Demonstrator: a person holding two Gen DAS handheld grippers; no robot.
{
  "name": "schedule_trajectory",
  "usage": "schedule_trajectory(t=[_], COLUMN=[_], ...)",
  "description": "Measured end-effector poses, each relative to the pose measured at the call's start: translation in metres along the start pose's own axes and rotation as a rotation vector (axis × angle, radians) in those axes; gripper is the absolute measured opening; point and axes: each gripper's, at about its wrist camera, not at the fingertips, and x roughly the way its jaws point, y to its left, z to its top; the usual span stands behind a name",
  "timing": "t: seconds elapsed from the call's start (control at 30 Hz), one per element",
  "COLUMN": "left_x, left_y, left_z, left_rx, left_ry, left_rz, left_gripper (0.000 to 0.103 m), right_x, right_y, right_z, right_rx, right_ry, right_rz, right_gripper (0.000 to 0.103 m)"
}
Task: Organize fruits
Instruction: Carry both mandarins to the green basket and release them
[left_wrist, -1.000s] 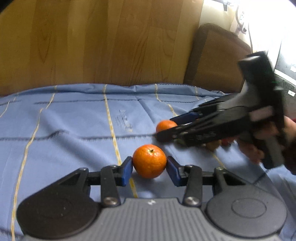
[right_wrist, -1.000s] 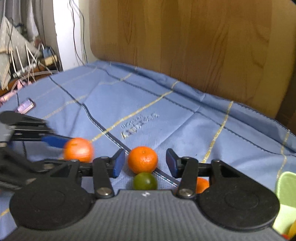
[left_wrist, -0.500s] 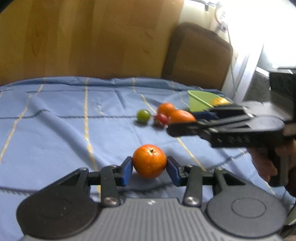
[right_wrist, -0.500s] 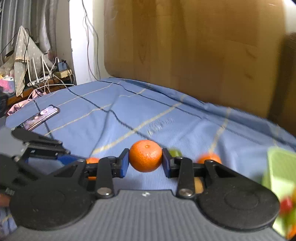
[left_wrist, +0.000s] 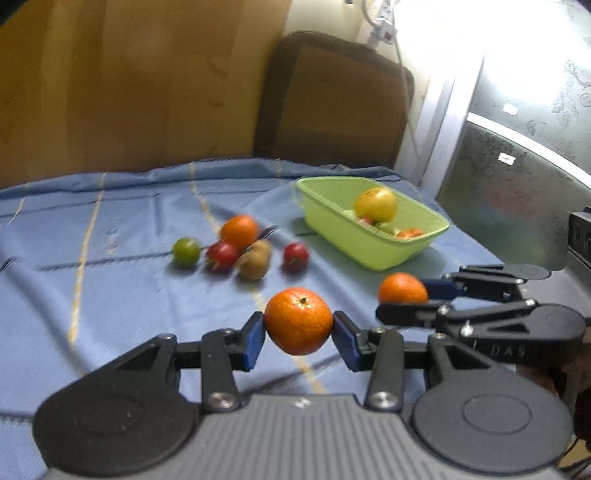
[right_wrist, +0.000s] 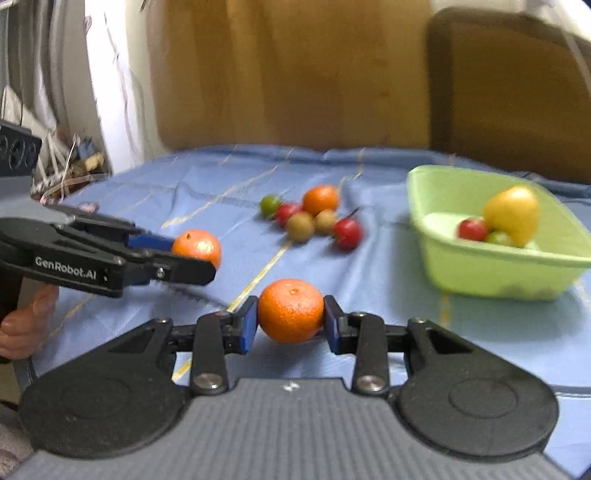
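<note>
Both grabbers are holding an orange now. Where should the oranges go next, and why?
Probably carry both toward the green basket and drop them in. The left gripper has its jaws shut on one orange, and the right gripper grips another orange. The basket already holds a yellow fruit, so sorted fruit seems to go there.

We see a blue cloth (left_wrist: 129, 295) with thin yellow and dark stripes. Lime-green basket (left_wrist: 347, 236) holds a yellow fruit (left_wrist: 376, 203). Both grippers are black with blue pads (left_wrist: 251, 341); each grips an orange mandarin (left_wrist: 298, 320) (right_wrist: 291, 311). Loose on the cloth: one green fruit (left_wrist: 186, 251), red ones (left_wrist: 295, 255), brown kiwis (right_wrist: 300, 227), another orange (left_wrist: 239, 230).
</note>
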Motion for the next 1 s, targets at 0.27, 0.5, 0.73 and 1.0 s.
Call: schedule_trajectory(t=[0.27, 0.5, 0.73, 1.0], left_x=[0.043, 0.091, 0.128, 0.125], left_y=[-0.035, -0.066, -0.085, -0.094], left_z=[0.045, 0.083, 0.085, 0.081], left_rx=[0.039, 0.070, 0.098, 0.133], left_ry=[-0.005, 0.010, 0.069, 0.042], left_rz=[-0.067, -0.129, -0.109, -0.078], left_gripper=[0.040, 0.040, 0.040, 0.056], right_x=[-0.038, -0.034, -0.022, -0.017], right_y=[-0.063, -0.112, -0.136, -0.145], right_z=[0.018, 0.022, 0.022, 0.016], right_rx=[0.060, 0.093, 0.097, 0.113], right_ry=[-0.158, -0.163, -0.154, -0.164], right_rz=[-0.169, -0.286, -0.326, -0.330], right_gripper=[0.039, 0.039, 0.039, 0.050])
